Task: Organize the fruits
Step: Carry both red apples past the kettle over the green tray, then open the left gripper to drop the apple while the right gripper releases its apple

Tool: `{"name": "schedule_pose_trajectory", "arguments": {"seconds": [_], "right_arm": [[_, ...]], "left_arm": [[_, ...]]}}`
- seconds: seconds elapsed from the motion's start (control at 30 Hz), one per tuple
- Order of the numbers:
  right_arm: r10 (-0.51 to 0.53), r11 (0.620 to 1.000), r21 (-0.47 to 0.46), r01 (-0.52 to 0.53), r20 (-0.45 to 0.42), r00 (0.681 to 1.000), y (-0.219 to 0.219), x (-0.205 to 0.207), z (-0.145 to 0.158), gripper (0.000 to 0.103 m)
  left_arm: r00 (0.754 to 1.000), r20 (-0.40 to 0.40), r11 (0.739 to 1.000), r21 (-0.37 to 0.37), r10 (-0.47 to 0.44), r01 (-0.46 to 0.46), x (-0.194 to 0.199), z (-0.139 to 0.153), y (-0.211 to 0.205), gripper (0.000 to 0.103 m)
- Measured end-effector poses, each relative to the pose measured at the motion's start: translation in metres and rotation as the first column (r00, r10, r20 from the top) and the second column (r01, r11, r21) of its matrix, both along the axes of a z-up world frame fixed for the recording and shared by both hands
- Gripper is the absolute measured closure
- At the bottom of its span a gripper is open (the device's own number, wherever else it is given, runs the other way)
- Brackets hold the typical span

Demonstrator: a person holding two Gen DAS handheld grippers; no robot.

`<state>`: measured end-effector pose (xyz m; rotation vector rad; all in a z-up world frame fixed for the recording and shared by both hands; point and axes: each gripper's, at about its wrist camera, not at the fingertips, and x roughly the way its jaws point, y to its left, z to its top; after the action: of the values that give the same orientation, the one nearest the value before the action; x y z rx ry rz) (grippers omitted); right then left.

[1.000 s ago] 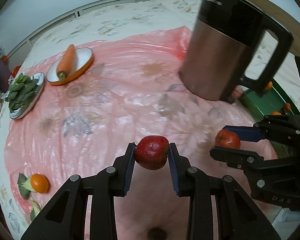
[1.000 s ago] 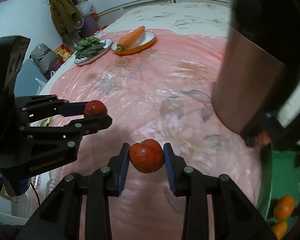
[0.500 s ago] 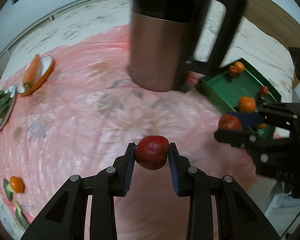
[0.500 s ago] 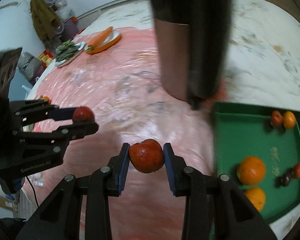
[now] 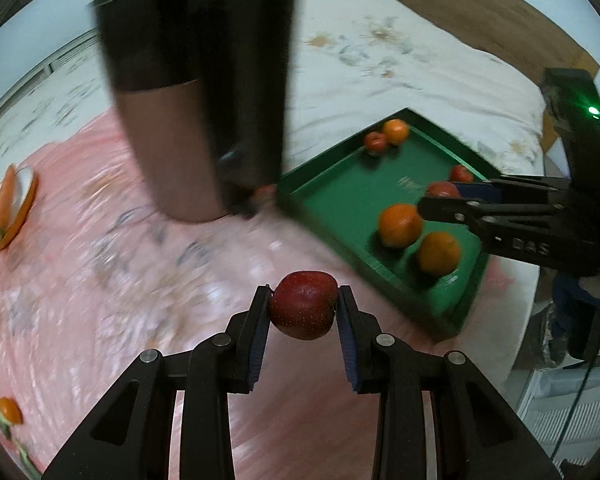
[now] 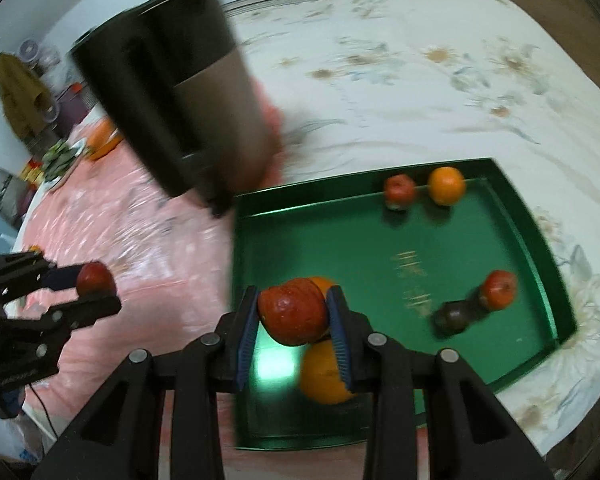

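Left gripper (image 5: pixel 303 311) clamped on a dark red apple (image 5: pixel 303 305), held above the pink plastic sheet (image 5: pixel 100 280), with the green tray (image 5: pixel 332 208) toward 2 o'clock of it. Right gripper (image 6: pixel 293 311) clamped on a red-orange apple (image 6: pixel 292 310), above the tray's near-left corner. In the tray: two oranges (image 5: pixel 400 225) at the near end, one orange with a small red fruit (image 6: pixel 399 191) at the far edge, another red fruit (image 6: pixel 498 290) beside a dark one at 3 o'clock. Kettle (image 6: pixel 180 96) stands at 11 o'clock of the tray, blurred.
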<state>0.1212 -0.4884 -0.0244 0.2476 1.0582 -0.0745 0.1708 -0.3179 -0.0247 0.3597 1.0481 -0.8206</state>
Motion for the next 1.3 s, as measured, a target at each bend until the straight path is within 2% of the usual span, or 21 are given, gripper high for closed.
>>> {"name": "schedule_pose_trajectory", "arguments": {"seconds": [0.13,0.3,0.57,0.83,1.3], "right_arm": [[-0.044,0.999,-0.018,0.045,0.015,0.999,-0.030,0.004,-0.003,0.082],[-0.086,0.996,-0.036,0.087,0.024,0.996,-0.065,0.013,-0.014,0.082],[-0.097,0.993,-0.066,0.097,0.010,0.995,-0.105,0.026,-0.035,0.082],[-0.095,0.992,-0.089,0.093,-0.020,0.995,-0.128,0.027,-0.057,0.082],[-0.095,0.986,-0.138,0.092,-0.019,0.995,-0.129,0.026,-0.068,0.081]], "left_arm": [[0.999,-0.009,0.999,-0.034,-0.034,0.033,-0.003,0.000,-0.036,0.075],[0.997,0.023,0.995,-0.064,-0.071,0.072,-0.001,0.002,-0.087,0.075],[0.998,0.043,0.998,-0.030,-0.047,0.048,0.024,-0.023,-0.143,0.075],[0.999,0.024,0.999,0.013,-0.030,0.029,0.029,-0.053,-0.164,0.075],[1.000,0.019,0.999,0.036,-0.014,0.014,0.027,-0.070,-0.173,0.075]]}}
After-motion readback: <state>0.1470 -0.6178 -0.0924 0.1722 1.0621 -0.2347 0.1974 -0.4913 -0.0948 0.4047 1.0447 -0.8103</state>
